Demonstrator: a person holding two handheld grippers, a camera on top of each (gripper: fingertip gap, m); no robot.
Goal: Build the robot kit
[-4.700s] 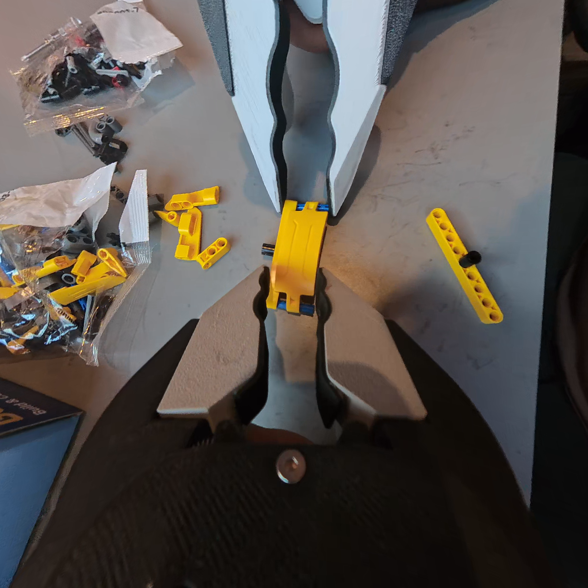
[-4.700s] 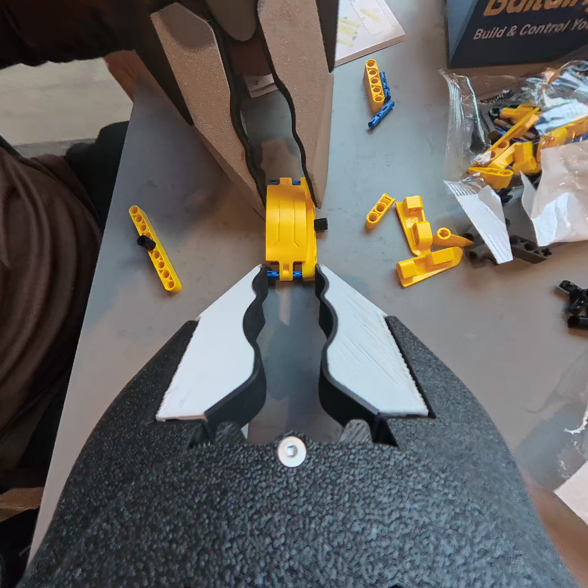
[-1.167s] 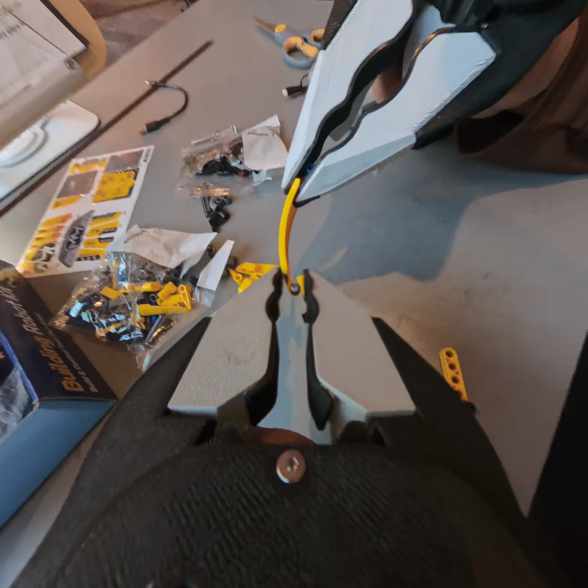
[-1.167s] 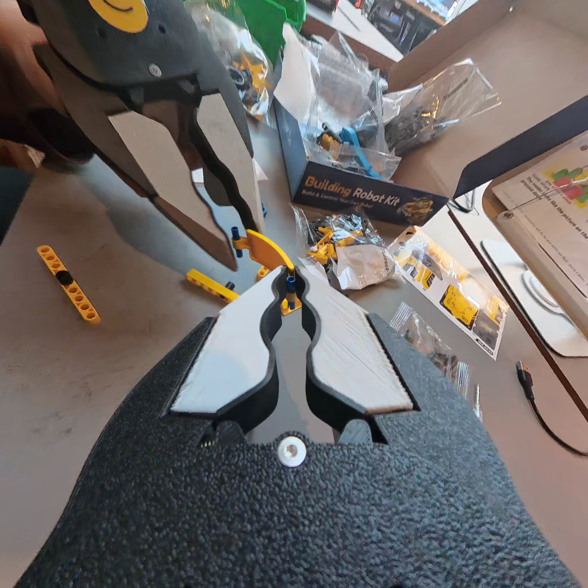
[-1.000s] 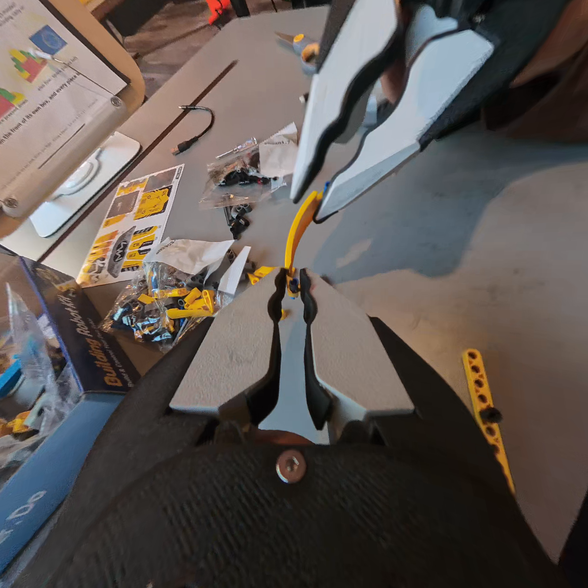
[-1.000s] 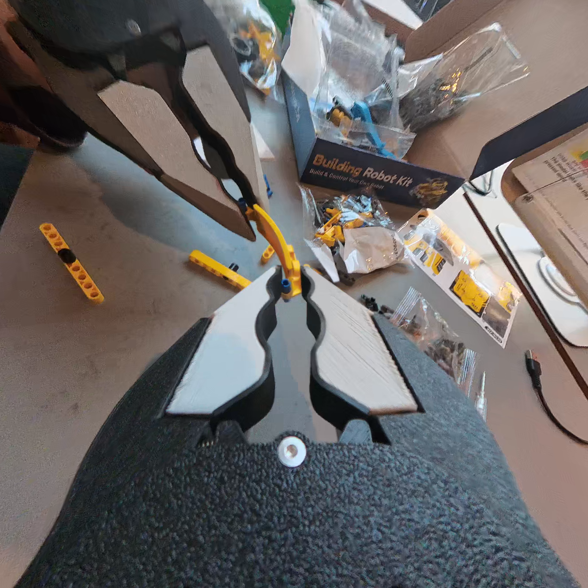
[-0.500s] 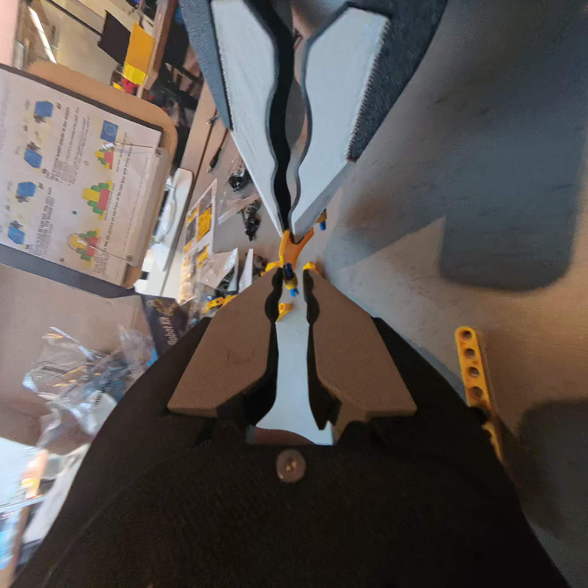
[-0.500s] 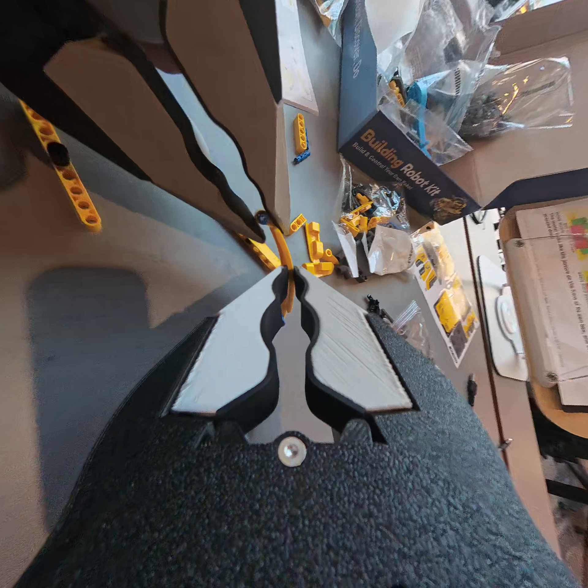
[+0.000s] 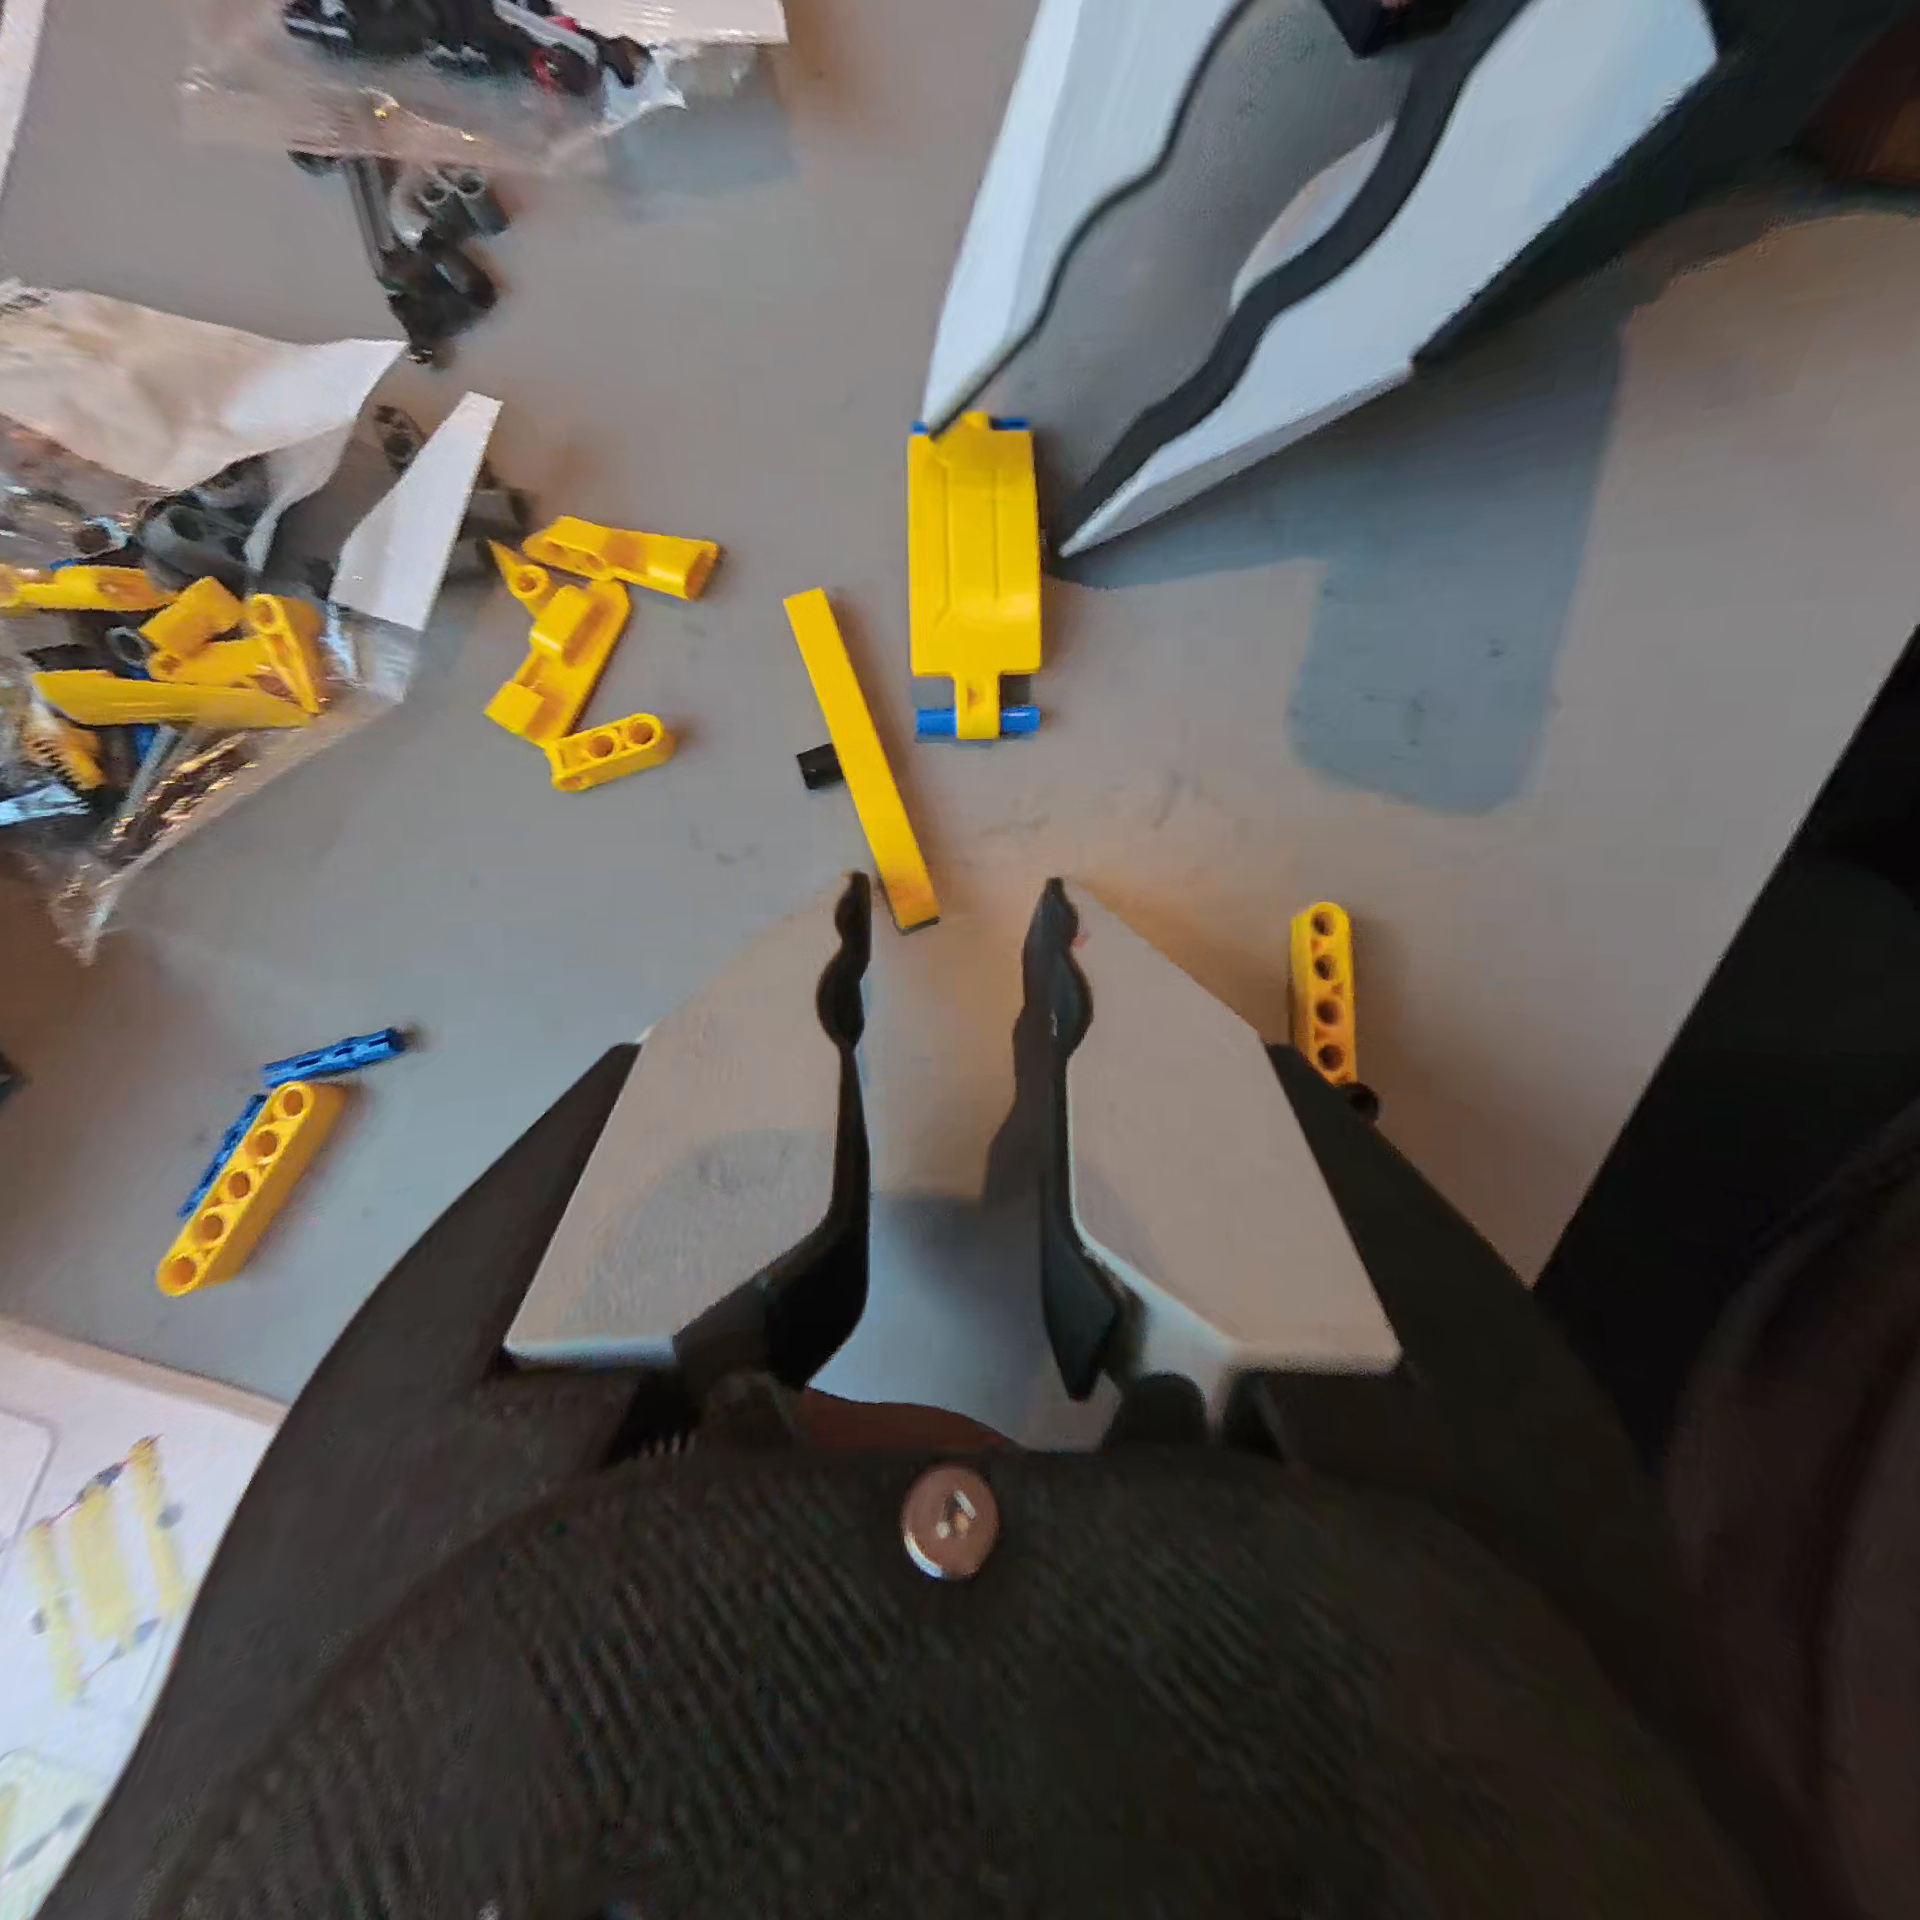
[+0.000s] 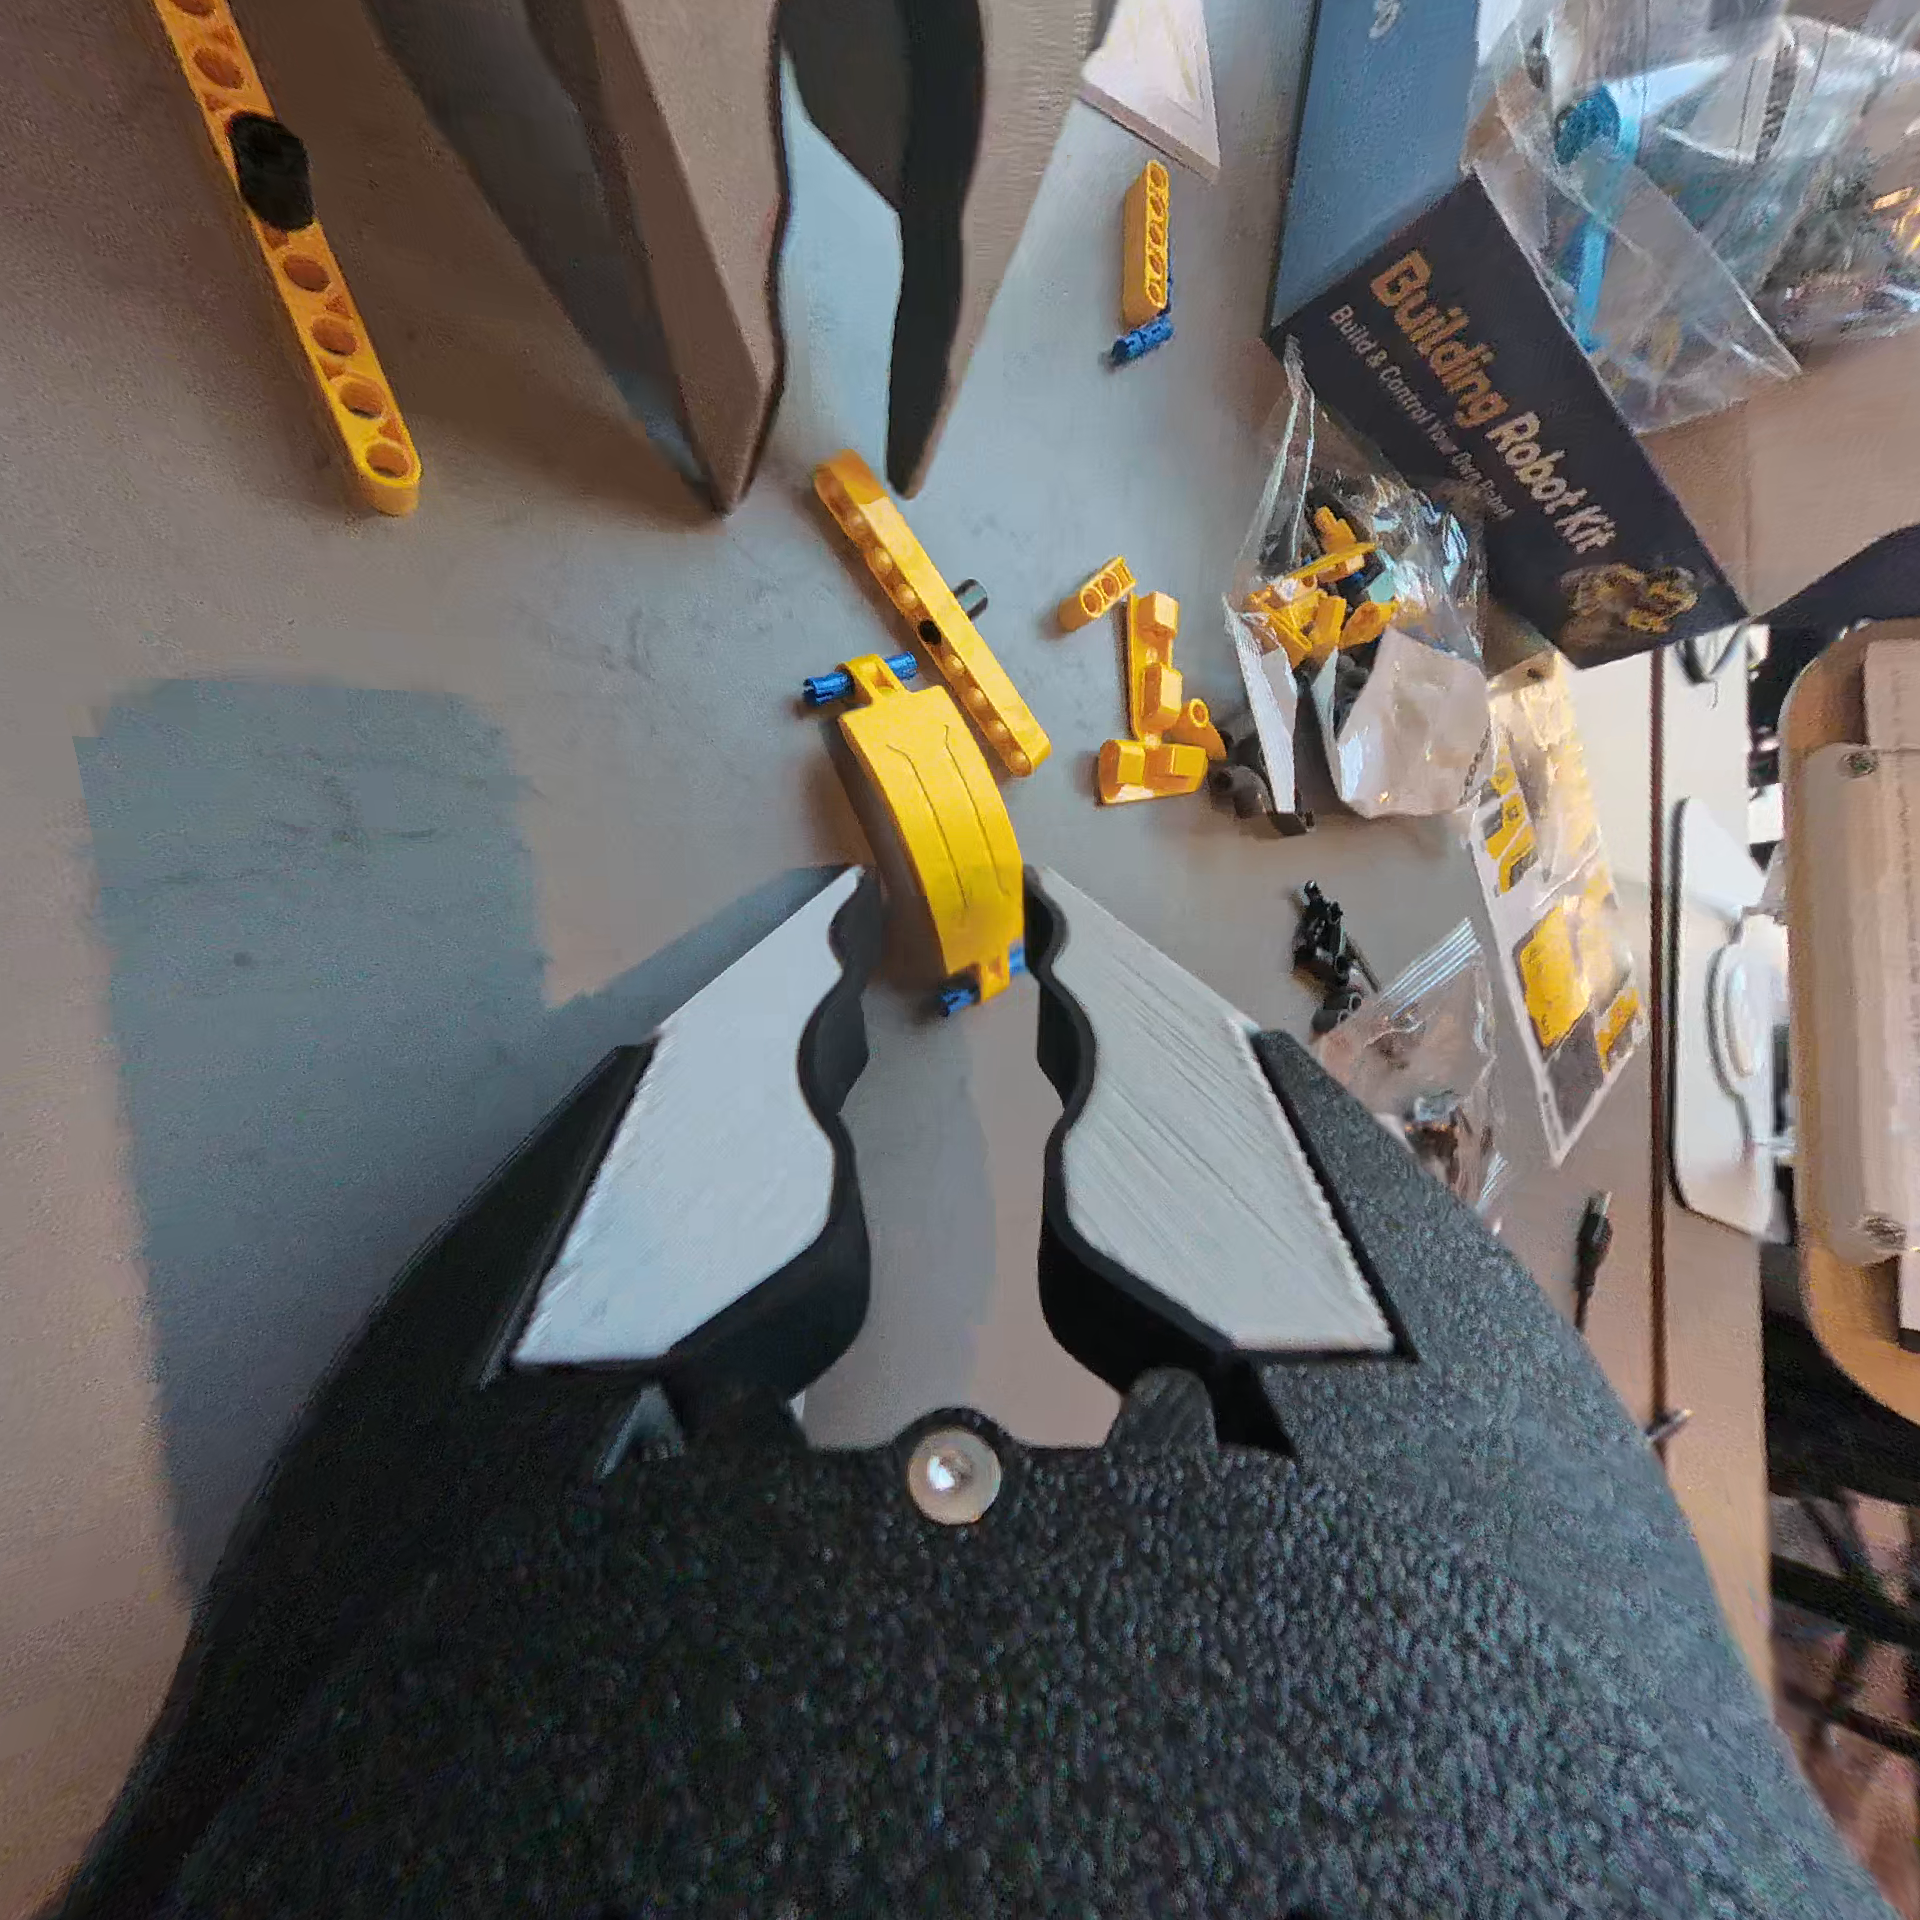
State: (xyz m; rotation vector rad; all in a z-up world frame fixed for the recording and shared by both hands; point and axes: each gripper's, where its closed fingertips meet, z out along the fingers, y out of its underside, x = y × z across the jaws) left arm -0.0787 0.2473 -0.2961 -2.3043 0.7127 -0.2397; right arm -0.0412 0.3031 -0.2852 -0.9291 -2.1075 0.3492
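Both tongs are hanging released over the table, the right tongs straddling the near end of the curved panel, whose long axis is running away toward the left tongs, which are nearer the beam.

Two hand-held grippers, black bodies with pale wedge-shaped fingers.

We see the left gripper as a black body with a fine ribbed grain, one silver screw set in the middle near the base of its jaws, and grey-beige fingers lined with wavy black pads. Our right gripper has a coarser, pebbled black shell, the same central silver screw, and whitish, finely striated fingers edged with wavy black pads.
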